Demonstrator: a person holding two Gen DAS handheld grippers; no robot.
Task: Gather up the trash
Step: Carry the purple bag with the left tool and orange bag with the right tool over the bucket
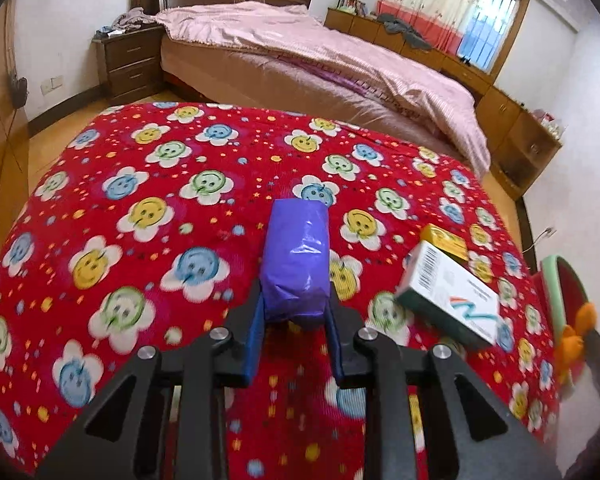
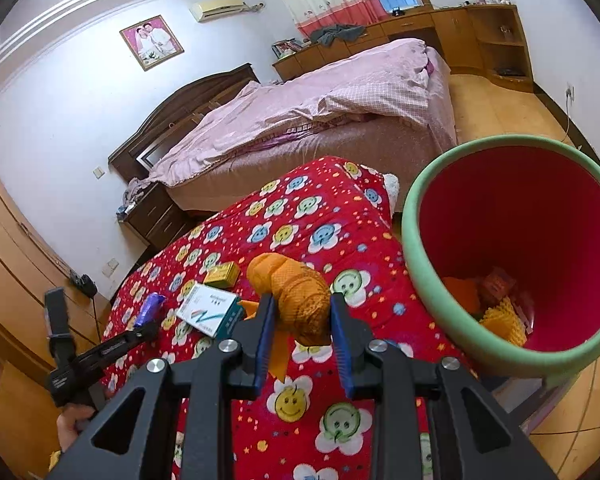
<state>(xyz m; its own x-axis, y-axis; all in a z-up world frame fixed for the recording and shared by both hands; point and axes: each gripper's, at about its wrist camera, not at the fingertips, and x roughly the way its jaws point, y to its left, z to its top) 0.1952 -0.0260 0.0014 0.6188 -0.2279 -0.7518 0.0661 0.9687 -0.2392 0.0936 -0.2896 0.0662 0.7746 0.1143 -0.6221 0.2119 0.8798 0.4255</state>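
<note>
My left gripper (image 1: 294, 312) is shut on a purple wrapped packet (image 1: 296, 264) just above the red smiley-flower cloth (image 1: 140, 208). My right gripper (image 2: 300, 316) is shut on a bundle of orange foam netting (image 2: 296, 292), held above the cloth to the left of the bin. The red bin with a green rim (image 2: 416, 248) stands at the right and holds several pieces of trash. A white and green box (image 2: 208, 310) and a small yellow box (image 2: 222, 274) lie on the cloth. The left gripper (image 2: 146, 322) with the purple packet (image 2: 150, 308) shows at the left of the right wrist view.
The white and green box (image 1: 448, 292) and yellow box (image 1: 446, 240) lie right of the purple packet. The bin's rim (image 1: 554, 292) is at the far right. A bed with a pink quilt (image 1: 320, 48), a nightstand (image 1: 130, 60) and wooden cabinets (image 1: 512, 120) stand beyond.
</note>
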